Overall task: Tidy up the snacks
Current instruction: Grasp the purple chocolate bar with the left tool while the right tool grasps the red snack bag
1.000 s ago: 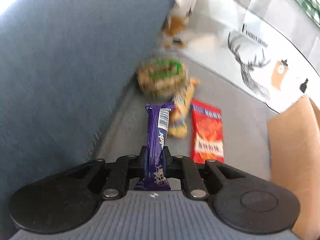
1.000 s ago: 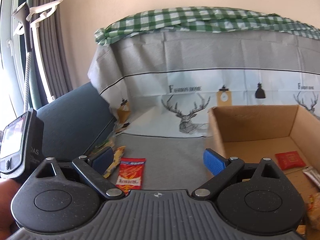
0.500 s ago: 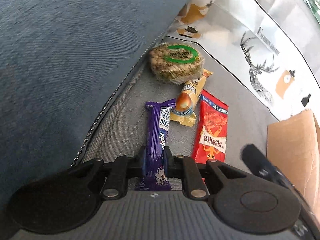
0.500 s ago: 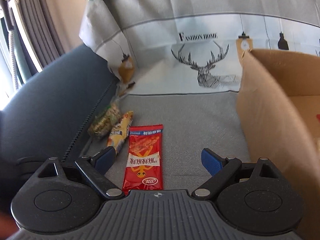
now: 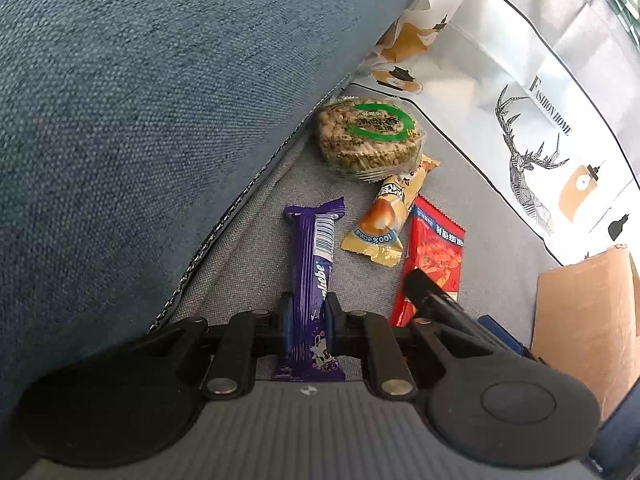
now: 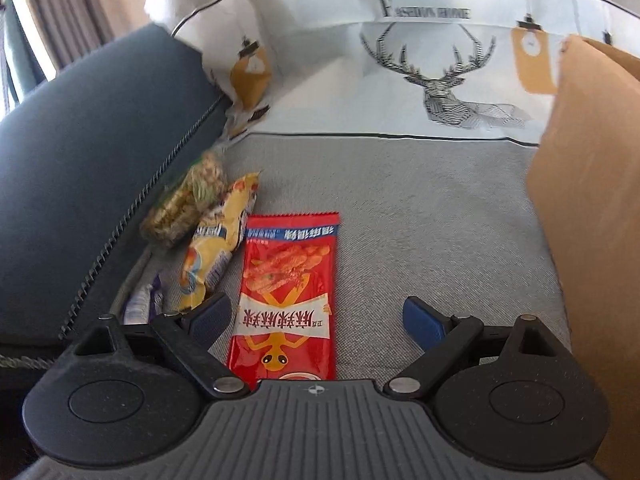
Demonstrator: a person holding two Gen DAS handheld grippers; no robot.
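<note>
While left gripper (image 5: pixel 306 316) stays clamped on purple bar (image 5: pixel 314 264), right gripper (image 6: pixel 316 320), jaws spread, has descended over red packet (image 6: pixel 288 292).

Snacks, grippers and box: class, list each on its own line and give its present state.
Left gripper: shut on the purple bar.
Purple bar: held between the fingers, sealed.
Right gripper: open, straddling the red packet.
Red packet: flat on the grey seat, sealed, not gripped.
Yellow packet: lying loose, sealed.
Round rice cake: wrapped, lying against the blue cushion.
Cardboard box: standing beside the snacks; inside hidden.
</note>
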